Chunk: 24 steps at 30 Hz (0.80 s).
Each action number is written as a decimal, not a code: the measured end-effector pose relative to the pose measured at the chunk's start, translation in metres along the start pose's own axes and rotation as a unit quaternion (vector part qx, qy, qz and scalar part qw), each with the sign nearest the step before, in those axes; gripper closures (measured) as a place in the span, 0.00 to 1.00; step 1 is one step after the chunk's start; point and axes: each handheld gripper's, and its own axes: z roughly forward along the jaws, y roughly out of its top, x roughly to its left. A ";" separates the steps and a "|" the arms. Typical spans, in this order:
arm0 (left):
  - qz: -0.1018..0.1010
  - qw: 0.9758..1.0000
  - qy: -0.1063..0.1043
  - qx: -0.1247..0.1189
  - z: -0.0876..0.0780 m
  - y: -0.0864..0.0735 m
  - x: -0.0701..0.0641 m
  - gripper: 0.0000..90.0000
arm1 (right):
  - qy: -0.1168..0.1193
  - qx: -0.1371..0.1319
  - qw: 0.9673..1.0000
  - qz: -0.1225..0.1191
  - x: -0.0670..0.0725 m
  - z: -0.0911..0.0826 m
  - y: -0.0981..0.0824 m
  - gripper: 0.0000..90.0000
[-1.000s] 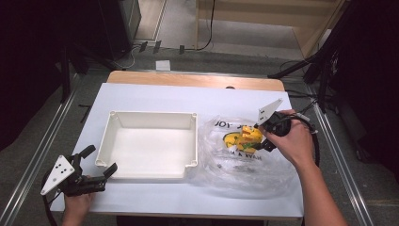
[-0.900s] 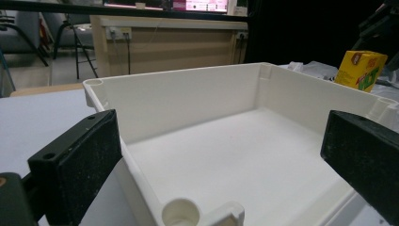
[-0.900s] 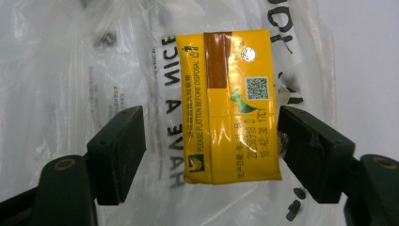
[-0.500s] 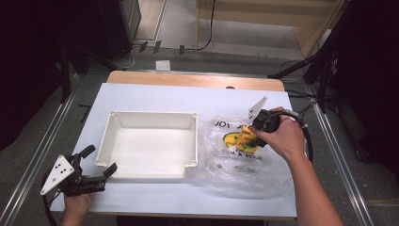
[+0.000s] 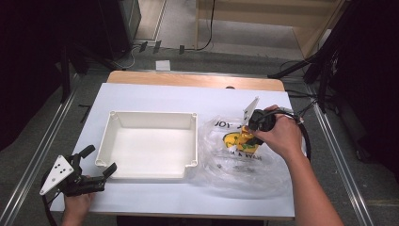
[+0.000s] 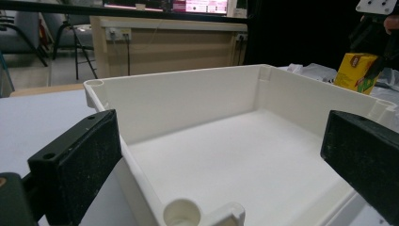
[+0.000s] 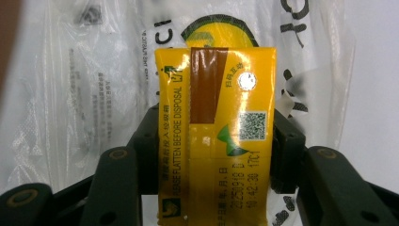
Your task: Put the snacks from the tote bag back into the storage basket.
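1. Table (image 5: 155, 101) white-topped, with a bare wood strip along its far edge; grey floor around it, metal rails on both sides, cables and a small white paper on the floor beyond.
2. Room dark at left and right; light wooden furniture at the back. The left gripper view shows a wooden counter with sockets and a lit screen above it.
3. White plastic tray (image 5: 113, 125) sits left of centre on the table, rim up, nothing in it. In the left gripper view its near corner post sits between the two black jaws.
4. Clear plastic bag (image 5: 244, 176) lies crumpled just right of the tray, printed with black letters and a yellow-green logo.
5. Yellow juice carton (image 7: 216, 136) is over the bag, right of the tray, lifted end-up in the left gripper view (image 6: 356, 70).
6. Right gripper (image 5: 251, 136) has just been closing and is clenched on the yellow juice carton, pads pressing both its sides.
7. Left gripper (image 5: 96, 160) is released, jaws spread wide at the tray's near-left corner, gripping nothing.
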 end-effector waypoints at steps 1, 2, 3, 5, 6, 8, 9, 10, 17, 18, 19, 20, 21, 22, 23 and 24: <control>0.001 1.000 0.000 0.000 0.000 0.000 0.000 0.00 | 0.001 0.000 1.000 0.000 0.000 0.000 0.001 0.58; 0.000 1.000 0.000 0.000 0.000 0.000 0.000 0.00 | 0.005 0.000 1.000 0.000 0.000 -0.001 0.001 0.58; 0.000 1.000 0.000 0.000 0.000 0.000 0.000 0.00 | 0.007 0.000 1.000 -0.001 0.000 -0.001 0.002 0.58; 0.000 1.000 0.000 -0.001 0.000 0.000 0.000 0.00 | 0.005 -0.001 1.000 -0.007 0.000 -0.001 0.004 0.58; 0.000 1.000 -0.001 -0.001 0.000 0.000 0.000 0.00 | 0.006 0.002 1.000 -0.005 0.001 -0.002 0.004 0.58; 0.000 1.000 -0.001 -0.001 0.000 0.000 0.001 0.00 | 0.009 0.004 1.000 -0.010 0.002 -0.004 0.006 0.58; 0.000 1.000 -0.001 -0.001 0.000 0.000 0.001 0.00 | 0.008 0.004 1.000 -0.011 0.002 -0.004 0.007 0.58; 0.000 1.000 -0.001 -0.001 0.000 0.000 0.001 0.00 | 0.007 0.004 1.000 -0.019 0.001 -0.005 0.008 0.58; -0.001 1.000 -0.001 -0.002 -0.001 0.000 0.001 0.00 | 0.008 0.009 1.000 -0.024 0.003 -0.015 0.014 0.58; -0.002 1.000 -0.002 -0.002 -0.001 0.000 0.001 0.00 | 0.010 0.009 1.000 -0.023 0.004 -0.016 0.015 0.58; -0.002 1.000 -0.002 -0.002 -0.001 0.000 0.001 0.00 | 0.010 0.010 1.000 -0.022 0.004 -0.016 0.016 0.58; -0.002 1.000 -0.002 -0.002 -0.001 0.000 0.001 0.00 | 0.009 0.009 1.000 -0.027 0.004 -0.017 0.016 0.58; -0.002 1.000 -0.002 -0.002 -0.001 0.000 0.001 0.00 | 0.010 0.012 0.999 -0.028 0.005 -0.017 0.017 0.58; -0.002 1.000 -0.002 -0.003 -0.001 0.000 0.001 0.00 | 0.007 0.009 0.999 -0.037 0.004 -0.018 0.019 0.58; -0.002 1.000 -0.002 -0.003 -0.001 0.000 0.001 0.00 | 0.007 0.012 0.999 -0.036 0.005 -0.019 0.020 0.58; -0.002 1.000 -0.002 -0.003 -0.001 0.000 0.001 0.00 | 0.007 0.011 0.999 -0.034 0.006 -0.020 0.020 0.58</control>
